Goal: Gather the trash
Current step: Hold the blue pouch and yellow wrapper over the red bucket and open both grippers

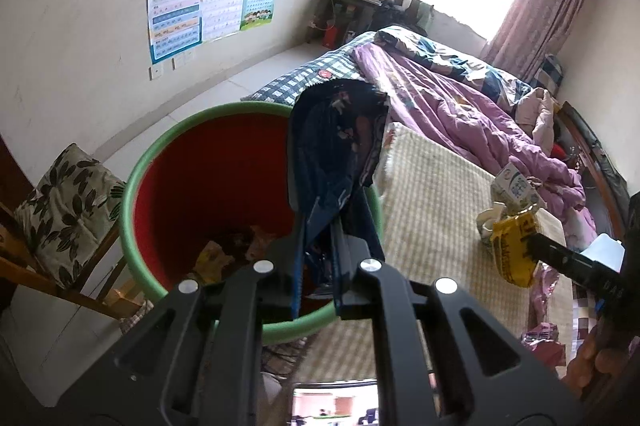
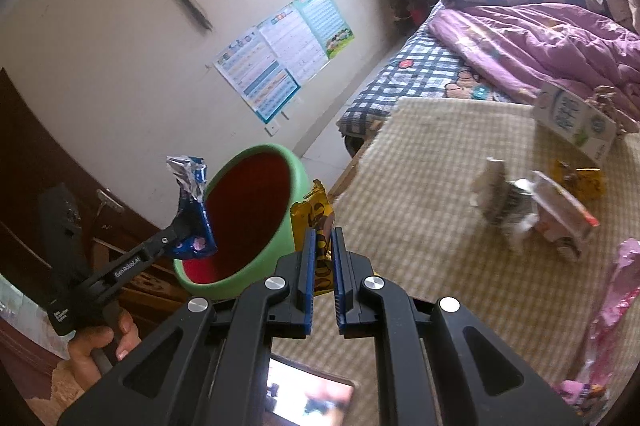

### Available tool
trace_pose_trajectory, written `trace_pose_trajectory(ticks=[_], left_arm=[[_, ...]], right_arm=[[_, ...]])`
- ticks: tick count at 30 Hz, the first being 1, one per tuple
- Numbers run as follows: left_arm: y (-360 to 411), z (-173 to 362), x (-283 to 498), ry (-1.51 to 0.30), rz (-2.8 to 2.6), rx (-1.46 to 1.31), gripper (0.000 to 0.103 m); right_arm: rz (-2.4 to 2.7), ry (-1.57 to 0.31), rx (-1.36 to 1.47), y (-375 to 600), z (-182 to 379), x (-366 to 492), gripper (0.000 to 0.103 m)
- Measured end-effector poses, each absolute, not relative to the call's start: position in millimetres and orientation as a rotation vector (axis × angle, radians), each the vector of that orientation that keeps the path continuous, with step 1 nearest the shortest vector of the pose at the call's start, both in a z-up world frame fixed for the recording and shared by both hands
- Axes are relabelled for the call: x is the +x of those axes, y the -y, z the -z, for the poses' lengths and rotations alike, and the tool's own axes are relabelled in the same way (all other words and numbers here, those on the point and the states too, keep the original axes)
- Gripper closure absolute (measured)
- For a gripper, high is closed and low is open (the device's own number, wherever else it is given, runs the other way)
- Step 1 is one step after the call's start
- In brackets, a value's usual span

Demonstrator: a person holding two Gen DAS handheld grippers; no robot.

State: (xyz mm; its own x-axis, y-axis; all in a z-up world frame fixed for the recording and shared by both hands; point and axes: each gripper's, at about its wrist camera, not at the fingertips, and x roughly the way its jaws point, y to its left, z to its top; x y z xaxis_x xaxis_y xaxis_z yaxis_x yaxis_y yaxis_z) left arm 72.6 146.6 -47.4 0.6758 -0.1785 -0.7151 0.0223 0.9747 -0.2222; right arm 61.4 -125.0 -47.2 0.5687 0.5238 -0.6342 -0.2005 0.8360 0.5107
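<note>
My left gripper (image 1: pixel 324 222) is shut on a dark blue snack wrapper (image 1: pixel 340 137), which stands up over the open red bin with a green rim (image 1: pixel 138 169). Scraps of trash lie at the bin's bottom. In the right wrist view the same left gripper (image 2: pixel 188 230) holds the blue wrapper (image 2: pixel 192 209) above the bin's near rim (image 2: pixel 296 161). My right gripper (image 2: pixel 322 238) is shut on a yellow wrapper (image 2: pixel 316 222), just right of the bin. The left wrist view shows that yellow wrapper (image 1: pixel 514 250) held over the checked mat.
A milk carton (image 2: pixel 572 121), a small box (image 2: pixel 560 209), a paper tube (image 2: pixel 490 177), a yellow packet (image 2: pixel 576 177) and pink wrappers (image 2: pixel 616 290) lie on the checked mat (image 2: pixel 420 165). A purple quilt (image 1: pixel 460 93) covers the bed. A cushioned chair (image 1: pixel 64 209) stands left of the bin.
</note>
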Motion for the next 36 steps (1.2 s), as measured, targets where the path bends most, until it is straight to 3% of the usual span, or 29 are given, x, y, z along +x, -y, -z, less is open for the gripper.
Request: trace_pose_trajectory(ticks=[36], left_arm=[[-215,85,112,-0.930,0.172,-0.173,0.092]], right_arm=[[-0.497,-0.946,0.316,-26,70,120,0.093]])
